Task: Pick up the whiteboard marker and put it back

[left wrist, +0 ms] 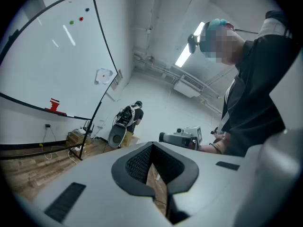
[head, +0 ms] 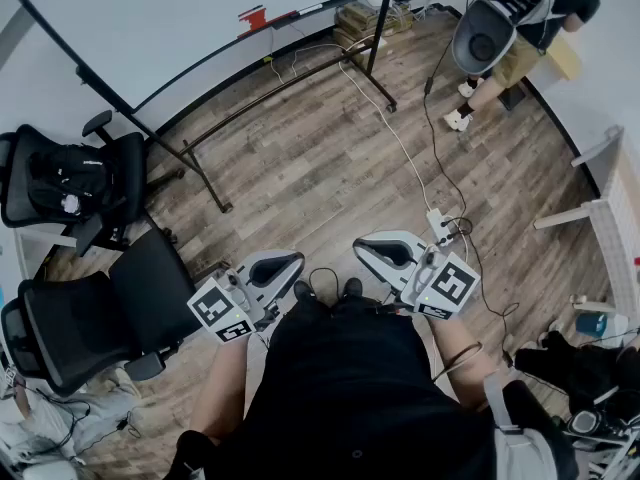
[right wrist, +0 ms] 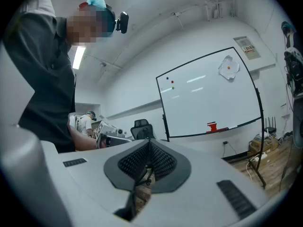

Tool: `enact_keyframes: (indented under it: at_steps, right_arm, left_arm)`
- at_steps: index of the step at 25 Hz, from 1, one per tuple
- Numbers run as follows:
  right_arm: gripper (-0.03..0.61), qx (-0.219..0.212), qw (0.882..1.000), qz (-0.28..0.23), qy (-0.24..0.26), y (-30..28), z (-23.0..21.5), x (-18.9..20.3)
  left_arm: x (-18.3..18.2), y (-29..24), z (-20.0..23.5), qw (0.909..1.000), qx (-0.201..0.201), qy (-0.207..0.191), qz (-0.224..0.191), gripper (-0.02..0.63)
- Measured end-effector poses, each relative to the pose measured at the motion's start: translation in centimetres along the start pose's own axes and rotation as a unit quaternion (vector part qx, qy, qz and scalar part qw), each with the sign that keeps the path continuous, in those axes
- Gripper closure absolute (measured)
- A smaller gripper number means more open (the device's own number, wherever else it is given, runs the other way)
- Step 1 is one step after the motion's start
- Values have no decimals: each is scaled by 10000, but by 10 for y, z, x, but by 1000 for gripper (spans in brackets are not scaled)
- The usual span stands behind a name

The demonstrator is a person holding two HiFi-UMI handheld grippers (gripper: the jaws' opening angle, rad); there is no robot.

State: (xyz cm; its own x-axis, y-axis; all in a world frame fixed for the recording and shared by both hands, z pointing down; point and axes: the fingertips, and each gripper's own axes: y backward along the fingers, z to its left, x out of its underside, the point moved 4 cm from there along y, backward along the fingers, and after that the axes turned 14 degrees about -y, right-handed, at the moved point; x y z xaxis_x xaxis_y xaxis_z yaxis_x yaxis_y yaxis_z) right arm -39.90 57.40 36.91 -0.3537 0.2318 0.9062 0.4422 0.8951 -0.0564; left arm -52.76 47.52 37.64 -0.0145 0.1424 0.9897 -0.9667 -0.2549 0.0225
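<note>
Head view: left gripper (head: 285, 265) and right gripper (head: 372, 248) sit low centre, both clenched on nothing. Slim white whiteboard marker (head: 310, 9) lies on the board's ledge at top centre, just beside a red block eraser (head: 254, 16), well apart from both tools. Looks like the approach step. Next: close in, open one gripper, square it across the barrel.

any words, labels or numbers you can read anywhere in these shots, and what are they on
No text can be read in any view.
The notice on the wall by the whiteboard: print too small to read.
The whiteboard itself: no writing, only small coloured dots.
The cubes on the left gripper and right gripper: black-and-white square patterns, no letters.
</note>
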Motion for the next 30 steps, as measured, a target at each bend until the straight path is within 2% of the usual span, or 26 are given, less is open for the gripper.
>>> enact_keyframes:
  at_steps: [4, 10, 12, 14, 22, 30]
  right_arm:
    - [558, -119, 9999, -3, -62, 26, -14, -3]
    - [558, -237, 9995, 165, 144, 17, -8, 6]
    - [558, -102, 9996, 211, 179, 16, -5, 10]
    - [558, 93, 9996, 219, 157, 15, -2, 12]
    - [558, 451, 9983, 268, 257, -33, 6, 15]
    - [558, 819, 9959, 177, 338, -59, 3, 15]
  left_arm:
    - [-10, -28, -23, 9997, -37, -235, 54, 604]
    - [1, -36, -31, 9986, 23, -442, 296, 604]
    - [7, -37, -32, 9970, 65, -618, 459, 604]
    - [12, -34, -26, 9968, 13, -594, 537, 604]
    - [2, 5, 16, 9975, 19, -621, 344, 604]
    - [8, 30, 45, 9980, 316, -522, 154, 604]
